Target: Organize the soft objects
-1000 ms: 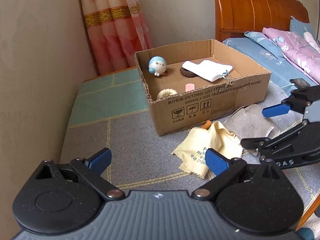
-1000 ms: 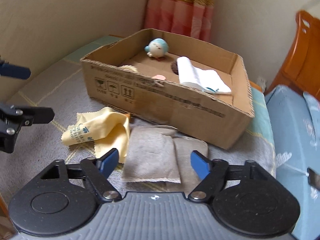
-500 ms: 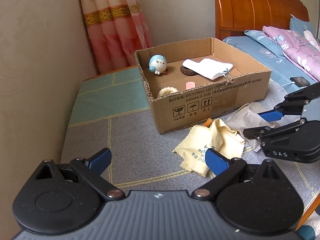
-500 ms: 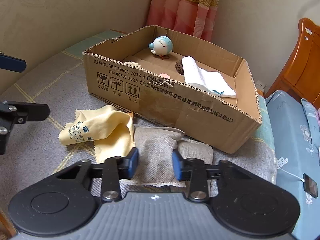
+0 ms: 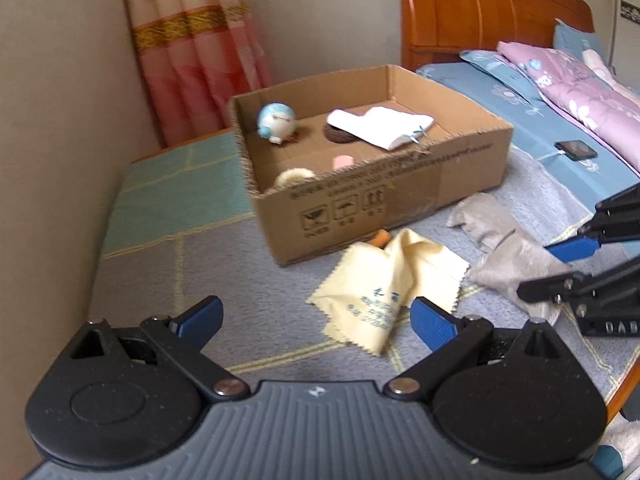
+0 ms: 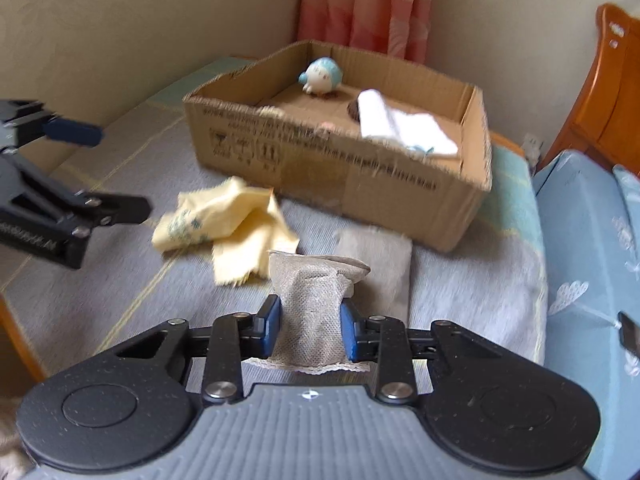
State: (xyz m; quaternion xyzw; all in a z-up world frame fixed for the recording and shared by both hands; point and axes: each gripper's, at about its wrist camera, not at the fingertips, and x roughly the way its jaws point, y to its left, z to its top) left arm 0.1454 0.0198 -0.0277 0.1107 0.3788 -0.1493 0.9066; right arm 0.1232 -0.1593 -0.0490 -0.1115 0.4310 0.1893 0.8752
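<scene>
Your right gripper [image 6: 308, 330] is clamped on the grey cloth [image 6: 314, 308], its jaws having just closed in from wide apart; the blue pads pinch a bunched fold that stands up between them, while the rest of the cloth trails on the grey blanket [image 6: 472, 284] in front of the cardboard box [image 6: 344, 168]. Your left gripper [image 5: 316, 316] hangs with its jaws spread wide and nothing between them, in front of the box and short of the yellow cloth [image 5: 384, 284], which lies crumpled just in front of the box's printed wall. Inside the box you have a blue-and-white plush toy [image 5: 276, 122] near the back corner, a folded white cloth [image 5: 380, 126] beside it, and a small pink piece [image 5: 342, 161] near the front wall.
</scene>
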